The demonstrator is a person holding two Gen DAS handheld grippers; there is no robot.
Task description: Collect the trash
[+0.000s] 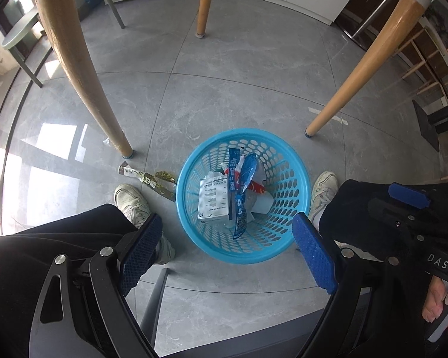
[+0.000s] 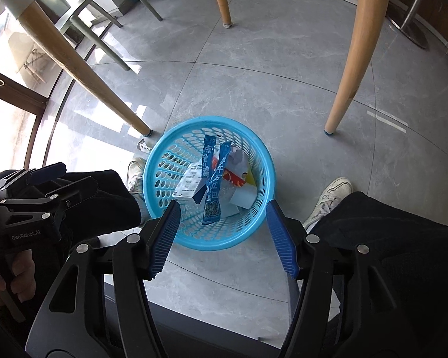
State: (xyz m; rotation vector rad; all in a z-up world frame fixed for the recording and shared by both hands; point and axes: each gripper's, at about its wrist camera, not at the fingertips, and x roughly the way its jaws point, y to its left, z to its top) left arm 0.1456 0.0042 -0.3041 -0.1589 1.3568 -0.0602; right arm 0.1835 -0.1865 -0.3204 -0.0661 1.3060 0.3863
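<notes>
A blue plastic basket (image 1: 295, 185) stands on the grey floor between the person's feet; it also shows in the right wrist view (image 2: 262, 161). It holds a white box (image 1: 213, 198), blue wrappers (image 1: 248, 173) and other scraps. A brown and gold wrapper (image 1: 147, 179) lies on the floor left of the basket. My left gripper (image 1: 227, 226) is open and empty above the basket's near rim. My right gripper (image 2: 222, 208) is open and empty over the basket too. The right gripper also shows at the right of the left wrist view (image 1: 409, 197).
Wooden table legs (image 1: 74, 59) (image 1: 364, 65) (image 1: 204, 3) stand around the basket. White shoes (image 1: 133, 203) (image 1: 324, 188) flank it. A small scrap (image 1: 107, 140) lies by the left leg. A grey chair (image 2: 104, 9) stands at the back left. A chair edge (image 1: 155, 298) is below.
</notes>
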